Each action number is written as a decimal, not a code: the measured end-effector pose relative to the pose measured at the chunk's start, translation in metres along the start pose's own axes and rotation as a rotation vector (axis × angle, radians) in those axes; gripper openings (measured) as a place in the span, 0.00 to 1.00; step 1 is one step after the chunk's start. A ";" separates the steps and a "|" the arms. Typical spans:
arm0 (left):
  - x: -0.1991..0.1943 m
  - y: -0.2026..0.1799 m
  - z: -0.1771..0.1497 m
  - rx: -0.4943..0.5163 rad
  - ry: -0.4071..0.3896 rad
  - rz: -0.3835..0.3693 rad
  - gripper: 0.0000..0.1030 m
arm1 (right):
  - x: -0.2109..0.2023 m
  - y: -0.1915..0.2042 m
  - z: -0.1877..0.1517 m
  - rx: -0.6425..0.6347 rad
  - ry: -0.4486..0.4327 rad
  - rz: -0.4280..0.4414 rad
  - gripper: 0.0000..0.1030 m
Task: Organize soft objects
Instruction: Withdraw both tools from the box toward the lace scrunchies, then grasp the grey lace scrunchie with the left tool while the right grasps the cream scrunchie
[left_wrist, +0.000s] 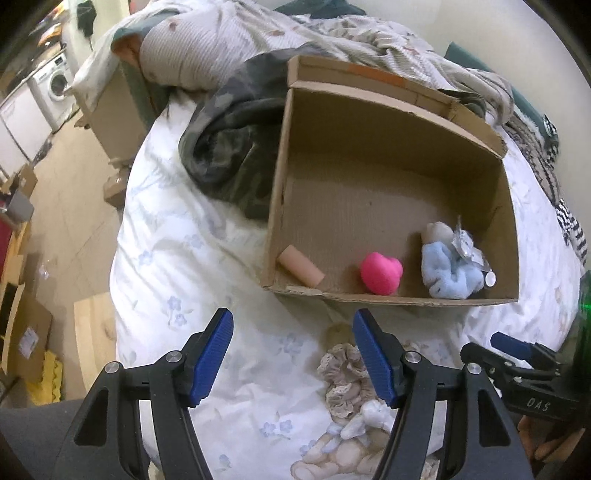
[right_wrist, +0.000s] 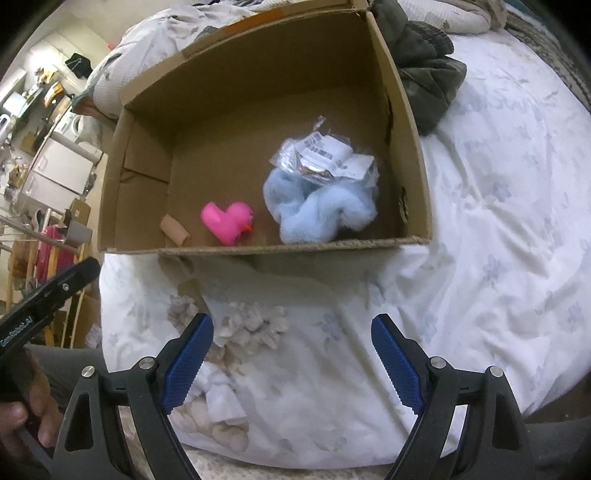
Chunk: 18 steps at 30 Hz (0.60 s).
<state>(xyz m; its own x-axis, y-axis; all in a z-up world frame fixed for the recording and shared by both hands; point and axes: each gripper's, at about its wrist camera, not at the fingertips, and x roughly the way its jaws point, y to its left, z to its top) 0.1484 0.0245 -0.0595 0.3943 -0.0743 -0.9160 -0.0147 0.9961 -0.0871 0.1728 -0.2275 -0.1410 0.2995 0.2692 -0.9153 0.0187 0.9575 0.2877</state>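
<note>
Both tools, left tool (left_wrist: 291, 356) and right tool (right_wrist: 291, 360), hang open and empty over the bed (right_wrist: 498, 229). Pink duck (right_wrist: 228, 222), blue plush (right_wrist: 321, 210) and beige roll (right_wrist: 175, 230) sit in the cardboard box (right_wrist: 406, 122); beige scrunchie (left_wrist: 343, 376) lies just outside it.

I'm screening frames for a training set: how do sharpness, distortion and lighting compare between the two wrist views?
Left wrist view: sharp centre, cardboard box walls bowed by the fisheye, dark vignette corners, green glare at the right edge. Right wrist view: the pink duck reads crisp, the beige scrunchie near the fingers looks soft, and the box casts a shadow on the bedsheet.
</note>
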 end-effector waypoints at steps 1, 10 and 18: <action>0.001 0.000 -0.001 0.005 0.003 0.006 0.62 | 0.001 -0.001 0.002 0.003 0.002 0.000 0.90; 0.023 -0.004 -0.007 0.015 0.096 -0.026 0.62 | 0.009 -0.011 0.010 0.083 0.048 0.013 0.90; 0.073 -0.035 -0.020 0.035 0.264 -0.091 0.62 | 0.012 -0.009 0.011 0.092 0.067 0.009 0.90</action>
<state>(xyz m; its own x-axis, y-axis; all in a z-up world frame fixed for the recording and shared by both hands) 0.1590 -0.0167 -0.1315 0.1394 -0.1689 -0.9757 0.0432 0.9855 -0.1644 0.1869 -0.2344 -0.1513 0.2353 0.2872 -0.9285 0.1045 0.9423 0.3180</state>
